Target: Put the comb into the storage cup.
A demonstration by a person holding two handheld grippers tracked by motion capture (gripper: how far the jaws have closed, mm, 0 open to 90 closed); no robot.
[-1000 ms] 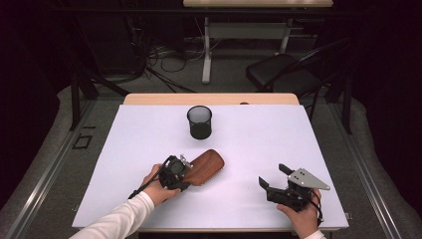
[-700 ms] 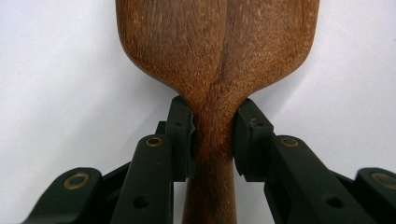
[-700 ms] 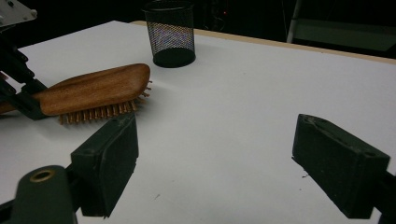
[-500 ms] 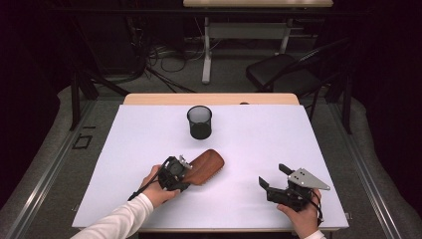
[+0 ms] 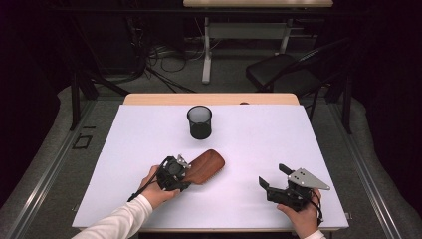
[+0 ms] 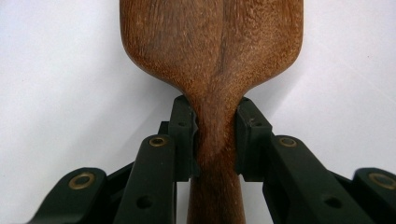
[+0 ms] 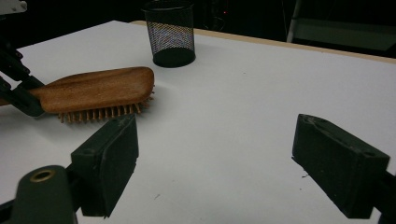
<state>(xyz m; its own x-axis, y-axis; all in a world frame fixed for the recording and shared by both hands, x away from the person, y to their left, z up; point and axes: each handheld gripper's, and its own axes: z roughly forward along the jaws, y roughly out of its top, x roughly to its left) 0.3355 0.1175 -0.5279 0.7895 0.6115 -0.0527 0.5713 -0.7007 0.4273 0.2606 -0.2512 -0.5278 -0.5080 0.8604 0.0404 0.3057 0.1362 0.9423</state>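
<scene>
Nothing on the table has visibly shifted over the last second: the left gripper (image 5: 185, 172) stays clamped on the wooden hairbrush (image 5: 205, 167), and the right gripper (image 5: 275, 179) stays parked near the table's front right, held by the right hand (image 5: 302, 215).

From the high view, the hairbrush lies on the white table (image 5: 249, 139) left of centre, its broad head angled toward the far right and its handle running back into the left gripper, which the left hand (image 5: 158, 185) holds. A black mesh cup (image 5: 199, 122) stands upright farther back, well apart from the brush.

What the high view cannot settle, the left gripper view does: both jaws press against the narrow neck of the hairbrush (image 6: 212, 60) from either side, just below where the head widens, with the wood grain facing up.

The right gripper view adds the side aspect: the hairbrush (image 7: 100, 86) sits bristles down, the pins touching the table, with the mesh cup (image 7: 170, 32) behind it. That view's own jaws stand wide apart with bare table between them, gripping nothing.
</scene>
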